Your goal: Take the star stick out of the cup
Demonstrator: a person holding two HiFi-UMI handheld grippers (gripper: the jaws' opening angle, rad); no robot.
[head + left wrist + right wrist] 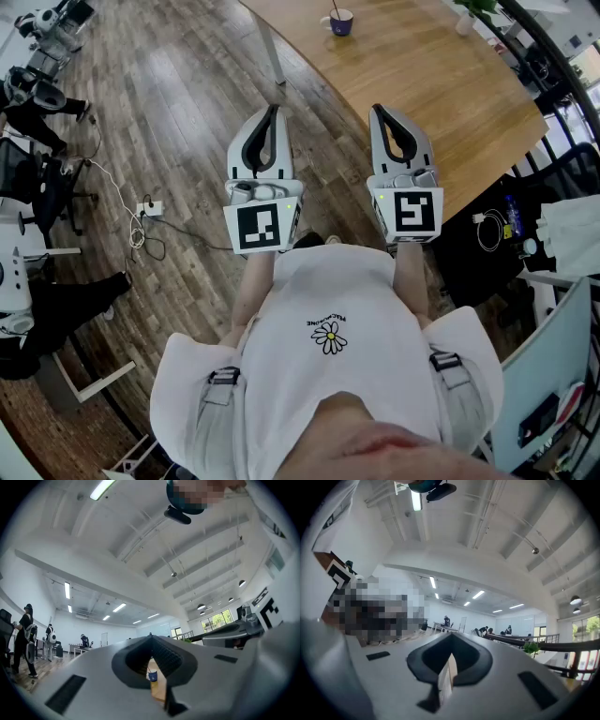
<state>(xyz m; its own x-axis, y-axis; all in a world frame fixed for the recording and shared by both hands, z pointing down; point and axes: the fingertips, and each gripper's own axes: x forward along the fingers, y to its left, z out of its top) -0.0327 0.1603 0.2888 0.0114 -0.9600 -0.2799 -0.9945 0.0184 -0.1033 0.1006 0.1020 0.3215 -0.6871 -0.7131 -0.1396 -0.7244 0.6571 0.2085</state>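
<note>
While both grippers hang in front of the chest, nothing is gripped and the task isn't started.

Left gripper: jaws pressed together, empty. Its own view sights the cup through the slot below the tips, far off.

Cup: upright on the table, well apart from both grippers. Stick pokes out above the rim, leaning left. The star end is too small to make out.

Right gripper: jaws together too, nothing between them.

Handling, my read:
- Stick looks thin, light and probably stiff. It needs almost no force but is easy to miss or roll between the pads.
- Take it on the bare shaft just above the rim, centred on the pads, jaws across the shaft.
- Draw it out along its lean, not sideways. The cup looks light enough to tip or slide if the stick levers on the rim.
- The spare gripper could steady the cup wall.
- Can't tell how much of the stick is inside, so lift high before moving off.
</note>
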